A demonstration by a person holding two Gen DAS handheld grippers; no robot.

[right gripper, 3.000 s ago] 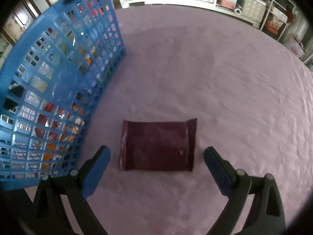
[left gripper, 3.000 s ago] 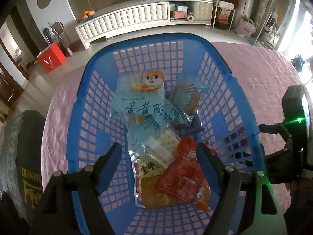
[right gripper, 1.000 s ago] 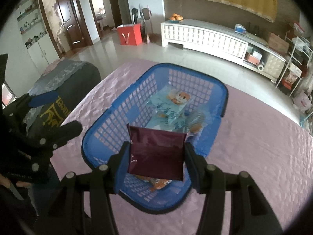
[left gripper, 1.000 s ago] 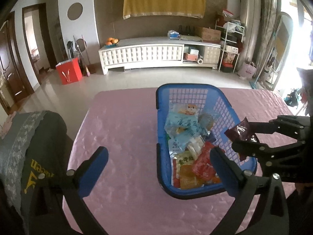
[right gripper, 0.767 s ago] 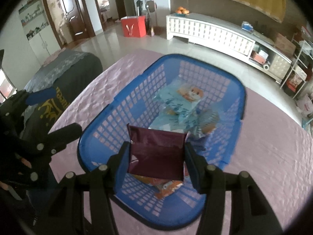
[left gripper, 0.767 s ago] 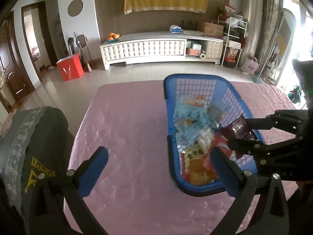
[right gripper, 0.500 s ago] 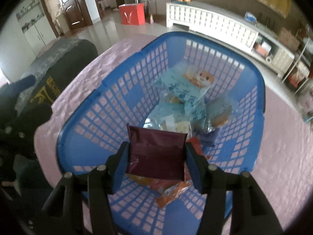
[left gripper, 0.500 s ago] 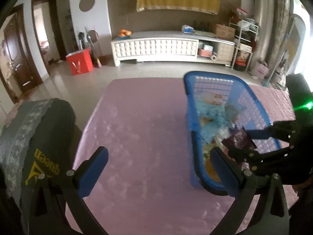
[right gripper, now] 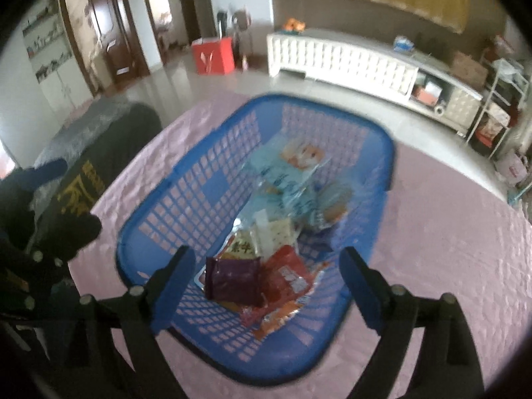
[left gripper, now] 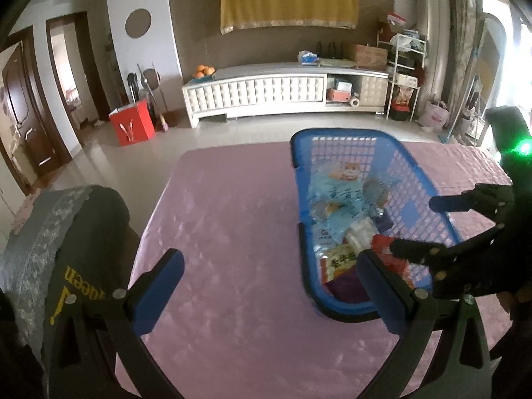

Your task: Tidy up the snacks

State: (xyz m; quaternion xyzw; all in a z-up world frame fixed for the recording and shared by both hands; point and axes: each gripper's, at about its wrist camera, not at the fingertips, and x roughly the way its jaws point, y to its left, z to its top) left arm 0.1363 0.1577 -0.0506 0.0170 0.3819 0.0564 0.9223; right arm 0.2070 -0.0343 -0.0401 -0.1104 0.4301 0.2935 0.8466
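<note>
Pink cloth of the table (left gripper: 232, 219) bare of loose packets in the left wrist view; snacks sit in the blue basket (left gripper: 419, 173). Left gripper (left gripper: 271, 286) wide apart, empty, angled down over cloth.

Right wrist view: maroon packet (right gripper: 232, 281) lies on the pile. Right gripper (right gripper: 267, 281) opening above it, nothing held. Sorting looks near complete.
</note>
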